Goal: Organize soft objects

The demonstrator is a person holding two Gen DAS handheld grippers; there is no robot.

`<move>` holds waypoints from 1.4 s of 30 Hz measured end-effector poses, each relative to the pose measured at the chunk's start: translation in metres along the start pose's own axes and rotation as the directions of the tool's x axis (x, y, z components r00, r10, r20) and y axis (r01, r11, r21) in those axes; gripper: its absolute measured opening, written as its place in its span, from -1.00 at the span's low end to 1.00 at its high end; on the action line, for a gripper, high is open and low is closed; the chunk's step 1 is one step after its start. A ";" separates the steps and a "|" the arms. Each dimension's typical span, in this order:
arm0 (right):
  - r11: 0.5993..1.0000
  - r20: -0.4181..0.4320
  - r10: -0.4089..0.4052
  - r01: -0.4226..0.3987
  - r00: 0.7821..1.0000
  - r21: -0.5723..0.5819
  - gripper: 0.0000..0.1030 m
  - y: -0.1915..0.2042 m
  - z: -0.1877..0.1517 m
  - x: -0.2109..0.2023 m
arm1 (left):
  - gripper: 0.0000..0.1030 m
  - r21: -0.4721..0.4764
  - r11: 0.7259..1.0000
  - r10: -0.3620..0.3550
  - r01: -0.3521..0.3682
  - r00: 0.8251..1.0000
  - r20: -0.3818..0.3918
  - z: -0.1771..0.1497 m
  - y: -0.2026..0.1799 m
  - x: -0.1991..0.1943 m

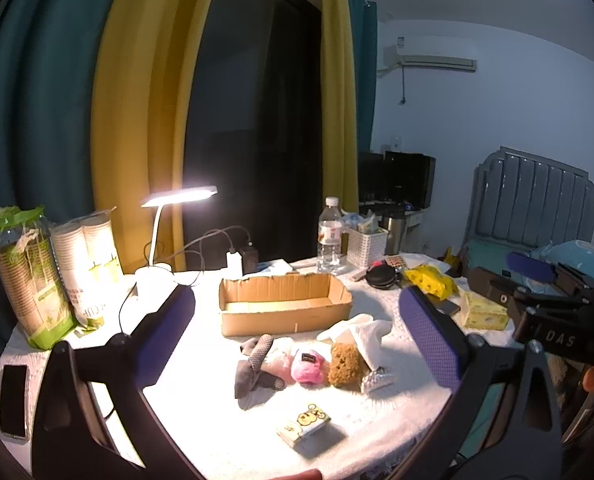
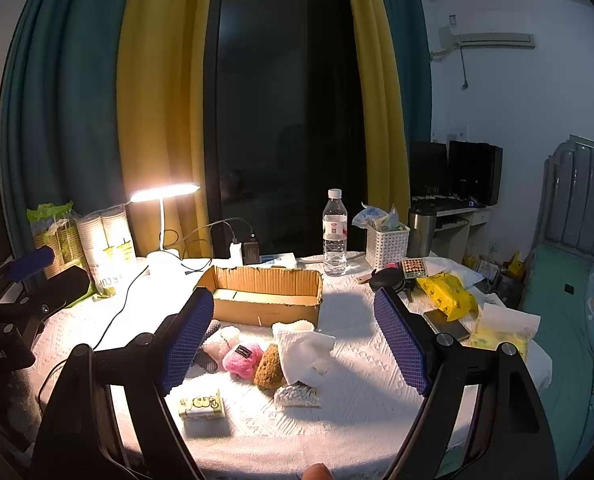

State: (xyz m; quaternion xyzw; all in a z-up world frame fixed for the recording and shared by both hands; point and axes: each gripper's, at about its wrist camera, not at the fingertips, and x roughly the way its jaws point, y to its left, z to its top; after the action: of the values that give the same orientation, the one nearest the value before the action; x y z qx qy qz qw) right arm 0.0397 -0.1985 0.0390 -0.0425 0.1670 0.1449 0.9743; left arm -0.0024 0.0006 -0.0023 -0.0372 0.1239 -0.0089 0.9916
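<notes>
No soft thing has been picked up yet, so the job looks to be at its start. The cardboard box [image 2: 263,294] sits on the white table [image 2: 377,412] and nothing can be seen in it. Just in front of the box, a small pile of soft things is laid out: a grey sock [image 1: 253,364], a pink fluffy toy [image 2: 241,360], a brown sponge [image 2: 269,368] and a white tissue [image 2: 303,350]. A little yellow packet [image 2: 202,405] with a cartoon on it is set in front of the pile.

The left gripper [image 1: 297,332] is held wide apart above the pile, and nothing is held in it. The right gripper [image 2: 295,340] is spread wide too, with nothing in it.

Next, one gripper should be brought down over one soft thing, squeezed gently, and the thing carried to the box.

"DAS" can be read on the right gripper's body, seen from the left wrist. Letters on the paper cup bag [image 1: 93,264], left of the box, may say "CUP", but they are blurry.
</notes>
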 end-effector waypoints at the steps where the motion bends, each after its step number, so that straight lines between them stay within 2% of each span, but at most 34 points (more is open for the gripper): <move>1: 1.000 0.001 0.000 0.000 1.000 0.000 0.65 0.000 -0.001 -0.001 | 0.99 0.001 1.000 0.002 -0.002 1.000 0.001 0.000 0.000 0.000; 42: 1.000 -0.003 0.000 0.000 1.000 0.001 0.65 0.001 0.000 -0.001 | 0.99 -0.013 1.000 -0.006 0.006 1.000 -0.001 0.000 -0.003 -0.003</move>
State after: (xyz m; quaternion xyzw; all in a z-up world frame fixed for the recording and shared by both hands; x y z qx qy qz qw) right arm 0.0387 -0.1983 0.0388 -0.0424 0.1686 0.1447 0.9741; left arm -0.0052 -0.0020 -0.0010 -0.0440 0.1246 -0.0110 0.9912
